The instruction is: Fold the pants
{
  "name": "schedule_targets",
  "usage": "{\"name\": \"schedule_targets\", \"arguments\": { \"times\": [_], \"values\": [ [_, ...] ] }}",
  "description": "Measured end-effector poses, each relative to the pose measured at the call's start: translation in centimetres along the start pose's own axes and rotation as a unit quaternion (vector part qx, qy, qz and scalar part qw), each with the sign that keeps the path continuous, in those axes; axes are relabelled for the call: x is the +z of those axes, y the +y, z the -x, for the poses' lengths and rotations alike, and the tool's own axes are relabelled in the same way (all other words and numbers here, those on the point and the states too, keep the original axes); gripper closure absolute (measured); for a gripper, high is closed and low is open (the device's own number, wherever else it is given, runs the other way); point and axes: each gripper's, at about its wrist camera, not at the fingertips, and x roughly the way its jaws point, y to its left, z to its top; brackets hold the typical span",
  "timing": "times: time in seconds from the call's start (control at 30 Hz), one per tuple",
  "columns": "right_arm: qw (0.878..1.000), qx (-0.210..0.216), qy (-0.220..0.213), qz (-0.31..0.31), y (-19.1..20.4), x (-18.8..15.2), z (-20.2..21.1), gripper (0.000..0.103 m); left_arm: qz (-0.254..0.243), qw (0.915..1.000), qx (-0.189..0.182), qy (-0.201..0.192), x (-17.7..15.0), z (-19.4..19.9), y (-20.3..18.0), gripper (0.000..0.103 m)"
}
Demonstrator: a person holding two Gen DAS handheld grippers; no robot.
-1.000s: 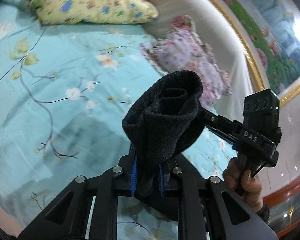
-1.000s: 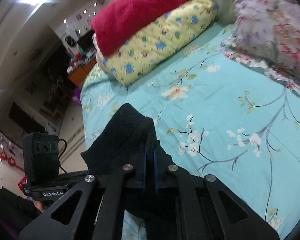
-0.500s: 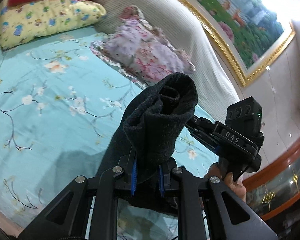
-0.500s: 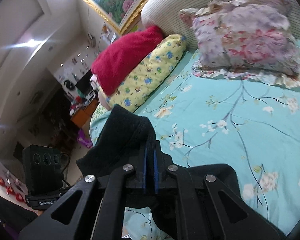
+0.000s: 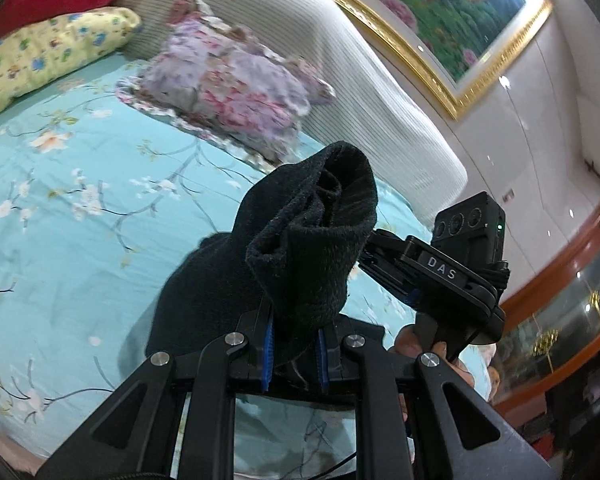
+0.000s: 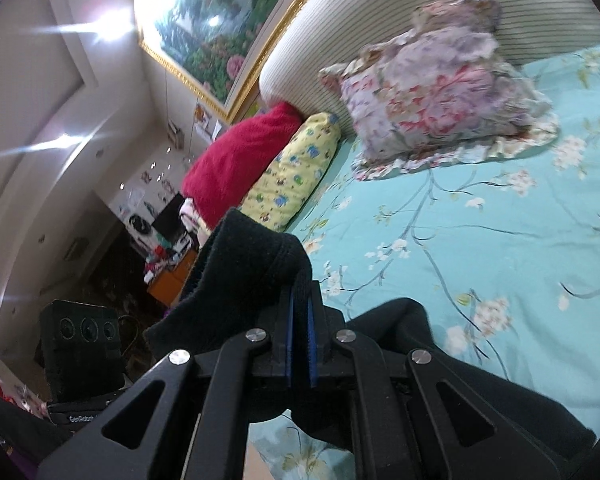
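Partly hidden: black pants (image 5: 308, 248) behind left gripper (image 5: 294, 354).

The left tool (image 5: 294, 354) is clamped shut on a thick bunch of the black pants (image 5: 308, 248), held up off the bed. The right tool (image 6: 299, 336) pinches another edge of the same cloth, jaws almost together. A hand (image 5: 418, 346) grips the right tool's handle.

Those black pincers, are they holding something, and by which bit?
Both grip the black pants: left gripper and right gripper each pinch a bunched edge.
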Motion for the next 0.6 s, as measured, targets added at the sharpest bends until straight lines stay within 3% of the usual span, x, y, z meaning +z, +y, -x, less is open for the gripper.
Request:
{"name": "schedule_targets", "arguments": {
  "times": [0.6],
  "values": [
    [0.995,-0.01,-0.062,-0.074,-6.3,-4.3,7.3,0.096,-0.085,0.9932,-0.004,0.079,-4.2,-7.0,-6.6,0.087]
  ]
}}
